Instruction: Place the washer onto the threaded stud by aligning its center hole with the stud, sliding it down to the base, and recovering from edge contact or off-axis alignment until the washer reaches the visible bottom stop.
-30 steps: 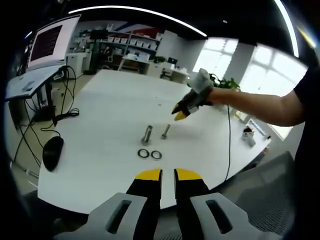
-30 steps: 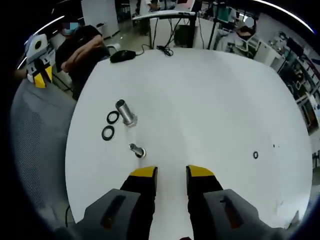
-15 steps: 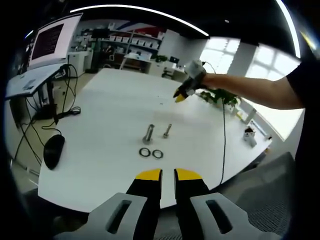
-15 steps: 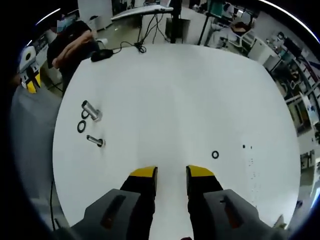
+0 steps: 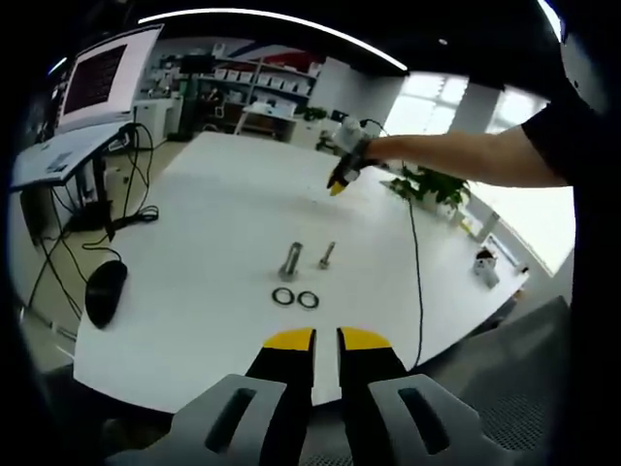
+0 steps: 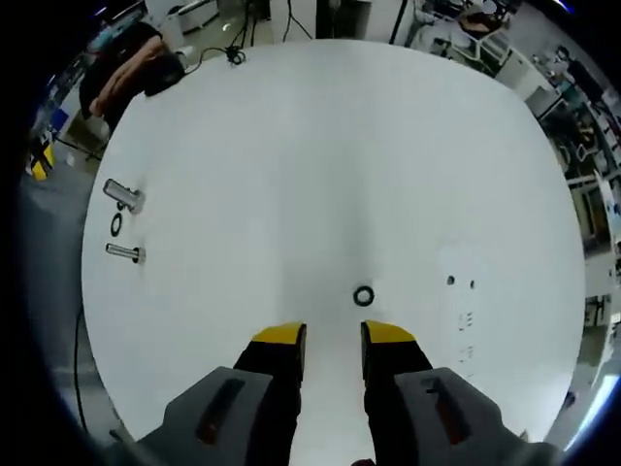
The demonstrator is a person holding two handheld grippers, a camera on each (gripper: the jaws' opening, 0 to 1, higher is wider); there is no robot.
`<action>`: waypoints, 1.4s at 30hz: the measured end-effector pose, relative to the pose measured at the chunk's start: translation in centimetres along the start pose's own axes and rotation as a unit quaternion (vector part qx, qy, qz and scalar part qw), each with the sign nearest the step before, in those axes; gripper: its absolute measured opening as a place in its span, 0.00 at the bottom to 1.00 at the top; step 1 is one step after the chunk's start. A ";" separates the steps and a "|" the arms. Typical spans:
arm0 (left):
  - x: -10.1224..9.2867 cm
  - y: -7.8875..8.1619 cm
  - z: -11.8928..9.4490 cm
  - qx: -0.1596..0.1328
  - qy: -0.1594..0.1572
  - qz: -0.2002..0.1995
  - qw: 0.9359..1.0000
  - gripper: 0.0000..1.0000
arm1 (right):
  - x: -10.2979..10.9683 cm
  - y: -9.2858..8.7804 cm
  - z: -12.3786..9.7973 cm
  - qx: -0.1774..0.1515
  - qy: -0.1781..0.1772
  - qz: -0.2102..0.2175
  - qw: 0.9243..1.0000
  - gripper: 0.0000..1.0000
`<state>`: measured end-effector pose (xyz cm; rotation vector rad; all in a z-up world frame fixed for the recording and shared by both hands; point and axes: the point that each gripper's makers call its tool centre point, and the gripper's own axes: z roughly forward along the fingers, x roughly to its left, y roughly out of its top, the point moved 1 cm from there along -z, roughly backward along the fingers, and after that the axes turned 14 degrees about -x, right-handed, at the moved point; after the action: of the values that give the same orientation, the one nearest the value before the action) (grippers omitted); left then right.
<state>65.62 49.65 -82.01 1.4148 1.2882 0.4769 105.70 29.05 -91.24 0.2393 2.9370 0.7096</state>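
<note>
White table (image 6: 320,146) surface is seen in both views; no containers are present, so nothing is held in any. In the left gripper view, the left gripper (image 5: 326,340) is held back at the near table edge, its yellow-tipped jaws standing a narrow gap apart with nothing between them. Ahead of it and slightly to its left, two dark washers (image 5: 295,298) lie side by side, with a larger bolt (image 5: 289,260) and a slimmer stud (image 5: 326,255) just beyond them; a mouse (image 5: 103,291) lies far to its left. Further ahead, the right gripper (image 5: 340,182) is seen reaching over the far part of the table. In the right gripper view, the right gripper (image 6: 333,335) is empty, jaws narrowly parted, and a lone washer (image 6: 363,295) lies flat just ahead of the tips, slightly to the right; the studs lie well apart, far to its left. Judged risk: a thin washer flat on a smooth top may skid or slip from the jaws on pickup, and both studs appear to be lying down, so off-axis threading is likely.
</note>
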 end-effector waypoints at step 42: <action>0.3 0.1 0.0 -0.001 0.006 -0.006 1.000 0.04 | -0.7 -1.1 4.3 0.017 0.041 -0.003 0.999 0.13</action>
<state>65.73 49.92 -82.03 1.4043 1.3035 0.4794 106.88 29.86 -95.51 0.2090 3.0273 0.6862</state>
